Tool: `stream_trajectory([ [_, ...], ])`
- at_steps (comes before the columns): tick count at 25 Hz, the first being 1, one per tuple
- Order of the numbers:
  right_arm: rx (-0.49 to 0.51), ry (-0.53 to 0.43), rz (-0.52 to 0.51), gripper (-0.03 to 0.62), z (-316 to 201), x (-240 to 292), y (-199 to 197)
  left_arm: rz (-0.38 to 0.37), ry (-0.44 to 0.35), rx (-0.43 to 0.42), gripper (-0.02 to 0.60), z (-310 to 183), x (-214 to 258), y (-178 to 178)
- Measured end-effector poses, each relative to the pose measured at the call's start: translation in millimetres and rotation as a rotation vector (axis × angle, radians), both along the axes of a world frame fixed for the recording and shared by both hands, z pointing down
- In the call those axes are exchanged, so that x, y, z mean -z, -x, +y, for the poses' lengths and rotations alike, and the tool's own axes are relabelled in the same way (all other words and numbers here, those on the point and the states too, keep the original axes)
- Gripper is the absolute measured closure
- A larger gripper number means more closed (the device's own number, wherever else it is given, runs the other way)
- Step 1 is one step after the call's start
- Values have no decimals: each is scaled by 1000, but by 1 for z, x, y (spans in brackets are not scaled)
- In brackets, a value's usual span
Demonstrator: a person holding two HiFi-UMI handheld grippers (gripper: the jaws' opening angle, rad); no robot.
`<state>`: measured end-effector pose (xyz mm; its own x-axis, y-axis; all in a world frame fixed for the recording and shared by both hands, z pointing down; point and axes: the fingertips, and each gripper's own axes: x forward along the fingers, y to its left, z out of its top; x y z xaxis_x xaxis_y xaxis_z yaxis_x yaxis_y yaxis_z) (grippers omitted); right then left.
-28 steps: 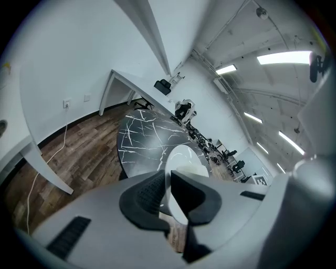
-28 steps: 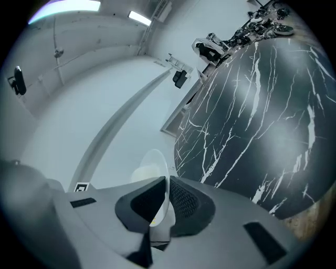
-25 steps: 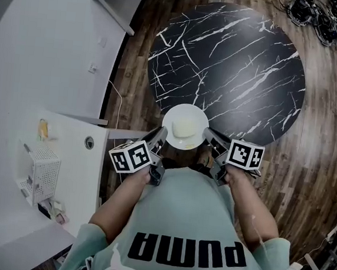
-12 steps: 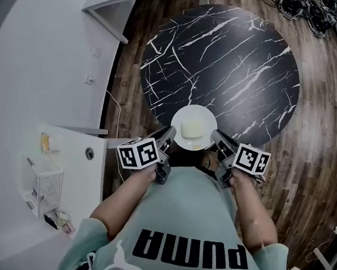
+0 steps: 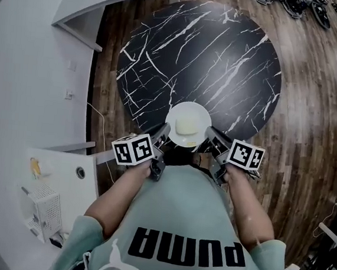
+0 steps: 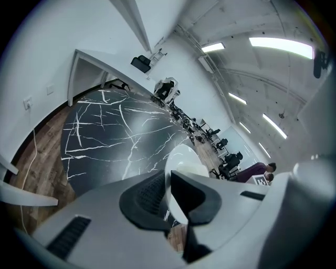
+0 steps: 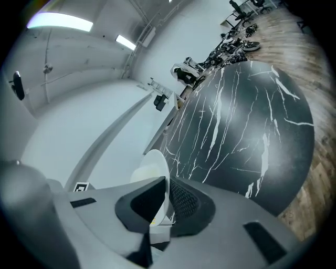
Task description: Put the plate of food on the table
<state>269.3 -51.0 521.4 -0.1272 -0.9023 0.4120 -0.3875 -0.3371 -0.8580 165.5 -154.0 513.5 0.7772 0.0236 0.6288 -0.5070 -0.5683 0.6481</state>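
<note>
We note the round black, white-veined marble table (image 5: 206,52). At its near edge sits the round white plate (image 5: 190,109) of pale yellow food (image 5: 185,126). Our left gripper (image 5: 161,135) and right gripper (image 5: 211,137) each clamp an opposite rim.

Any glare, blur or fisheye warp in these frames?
Head view: sharp, evenly lit, soft sheen on the marble table. Left gripper view: heavy fisheye, dark corners, ceiling strip lights blown out, left claw close up and soft. Right gripper view: same warp, wood floor at upper right streaked.
</note>
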Motion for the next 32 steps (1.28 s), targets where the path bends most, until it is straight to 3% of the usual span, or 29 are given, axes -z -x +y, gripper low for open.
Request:
stream_trajectory([
  [13, -117, 40, 11, 562, -8, -9, -46, -3, 5, -136, 540, -21, -9, -61],
  [32, -244, 127, 19, 562, -8, -46, -107, -76, 20, -279, 538, -28, -52, -132],
])
